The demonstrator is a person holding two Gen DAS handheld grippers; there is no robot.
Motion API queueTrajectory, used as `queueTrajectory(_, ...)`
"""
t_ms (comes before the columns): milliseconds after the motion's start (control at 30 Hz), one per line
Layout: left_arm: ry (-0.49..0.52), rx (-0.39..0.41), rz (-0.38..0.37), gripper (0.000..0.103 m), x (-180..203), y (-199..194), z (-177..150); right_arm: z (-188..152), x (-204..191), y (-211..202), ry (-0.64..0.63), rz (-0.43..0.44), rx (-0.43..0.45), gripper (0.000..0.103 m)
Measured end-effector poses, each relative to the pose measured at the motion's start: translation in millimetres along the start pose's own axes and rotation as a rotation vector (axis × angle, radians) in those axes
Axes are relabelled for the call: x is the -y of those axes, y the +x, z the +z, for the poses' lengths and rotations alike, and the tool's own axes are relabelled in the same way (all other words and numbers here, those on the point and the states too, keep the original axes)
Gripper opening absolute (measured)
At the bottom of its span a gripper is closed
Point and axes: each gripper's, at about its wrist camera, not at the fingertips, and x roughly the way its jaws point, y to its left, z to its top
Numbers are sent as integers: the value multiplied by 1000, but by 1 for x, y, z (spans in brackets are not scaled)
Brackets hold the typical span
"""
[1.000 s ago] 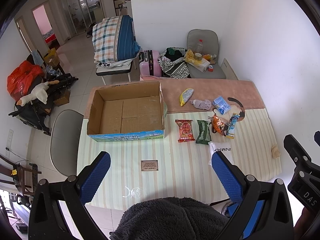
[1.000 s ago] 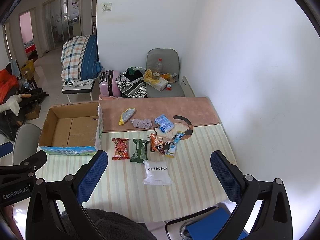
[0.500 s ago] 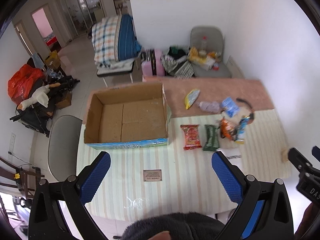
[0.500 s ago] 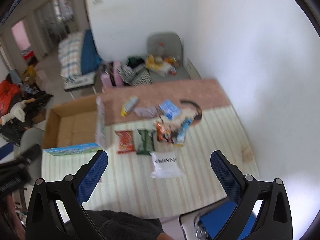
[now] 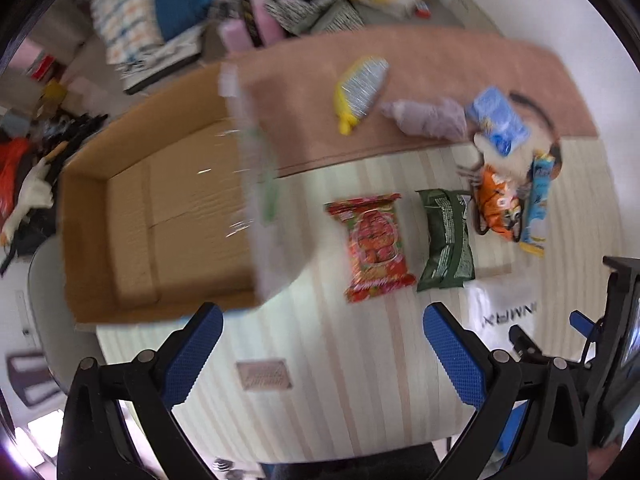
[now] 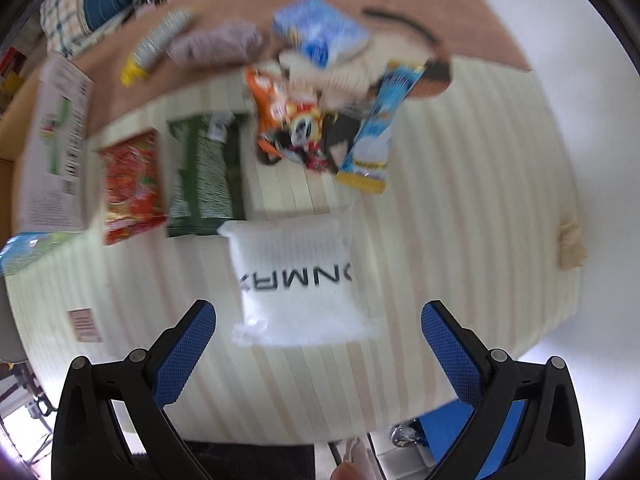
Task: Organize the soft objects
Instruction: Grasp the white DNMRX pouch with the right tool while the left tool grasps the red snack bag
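Soft packets lie on the striped table: a red snack packet (image 5: pixel 372 246), a green packet (image 5: pixel 446 240), an orange packet (image 5: pixel 498 204), a long blue packet (image 5: pixel 538 204), a blue tissue pack (image 5: pixel 498 120), a grey cloth (image 5: pixel 426 118) and a yellow-ended pouch (image 5: pixel 360 94). An open, empty cardboard box (image 5: pixel 160 216) sits to their left. My left gripper (image 5: pixel 320 344) is open above the table's near part. My right gripper (image 6: pixel 318 340) is open, just short of a white pillow pack (image 6: pixel 298 276). The red packet (image 6: pixel 134 186) and green packet (image 6: pixel 204 176) also show in the right wrist view.
A small label card (image 5: pixel 266 374) lies on the table near the left gripper. A tan scrap (image 6: pixel 570 242) sits by the table's right edge. Behind the table are chairs, a pink suitcase (image 5: pixel 256 28) and piled bags. The right gripper's body (image 5: pixel 616 344) shows at the left view's right side.
Both grippers have dropped and moved forward over the table, so the packets and box look much larger. The views are motion-blurred. Both jaws have stayed open.
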Motion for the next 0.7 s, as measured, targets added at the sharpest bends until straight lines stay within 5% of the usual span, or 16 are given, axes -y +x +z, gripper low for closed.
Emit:
queueTrajectory(167, 62, -123, 30, 100, 36, 72, 46, 12, -1, 48, 23, 20, -71, 103)
queueTrajectory(467, 35, -291, 14, 93, 47, 157, 64, 16, -1, 96, 35, 58, -129, 103)
queueTrajectory(533, 35, -311, 16, 84, 47, 168, 64, 17, -2, 105, 37, 64, -142, 103)
queueTrajectory(667, 1, -317, -37, 49, 41, 169, 61, 22, -9, 119, 32, 62, -171, 103)
queueTrajectory(700, 16, -301, -8, 48, 41, 165, 59, 22, -12, 125, 34, 64, -182, 103)
